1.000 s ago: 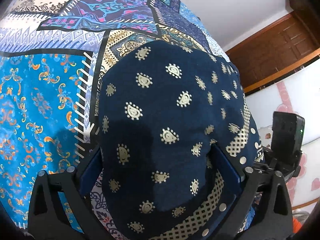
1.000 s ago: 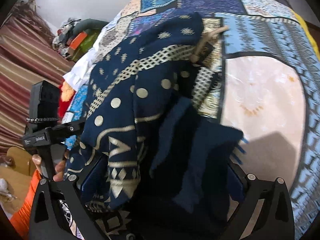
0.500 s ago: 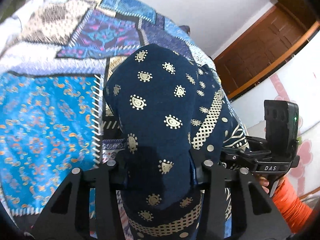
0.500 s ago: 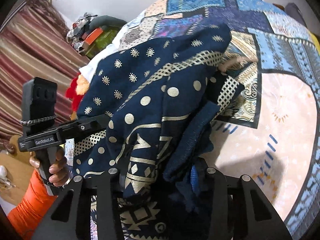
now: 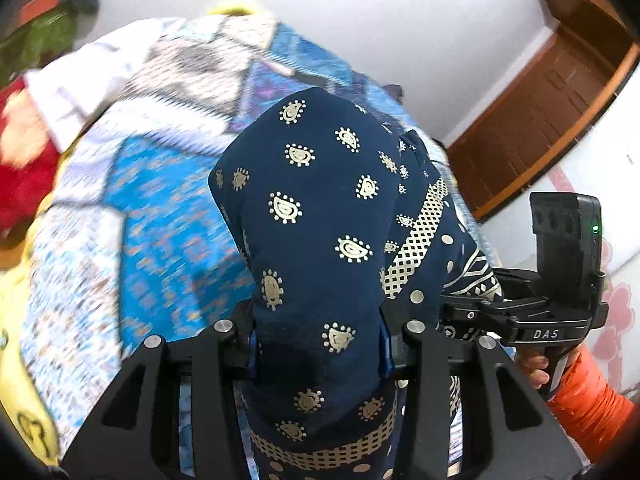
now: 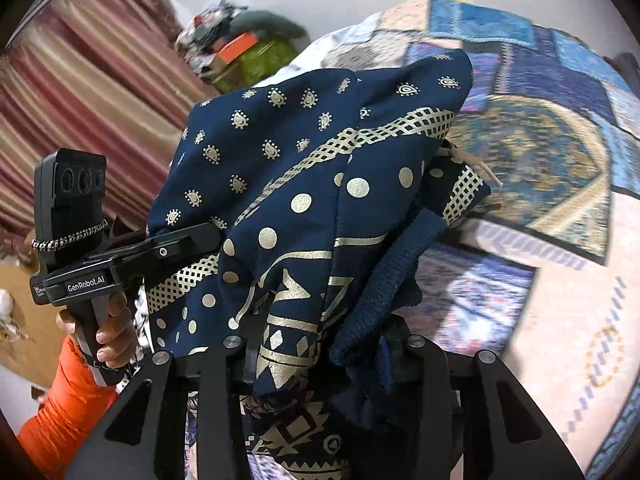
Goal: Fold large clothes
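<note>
Left wrist view first: the left gripper (image 5: 318, 344) has its jaws pinched on a bunched fold of the navy garment (image 5: 316, 216), the one with the little gold paisley print, and the cloth humps up right in front of the fingers and drapes away over the patchwork bedspread (image 5: 160, 216) beyond. Off to the right of those jaws you can see the other handle with a hand (image 5: 534, 364) in an orange sleeve (image 5: 588, 400) on it, and past that a brown wooden door (image 5: 532, 120). Right wrist view: the right gripper (image 6: 320, 356) is closing on another gathered part of the same garment, fabric wedged between the fingers, polka dots and a gold lattice band hanging in front. Left of it sits the other gripper's handle, further back striped curtains (image 6: 80, 92) and a clothes pile (image 6: 240, 52).
</note>
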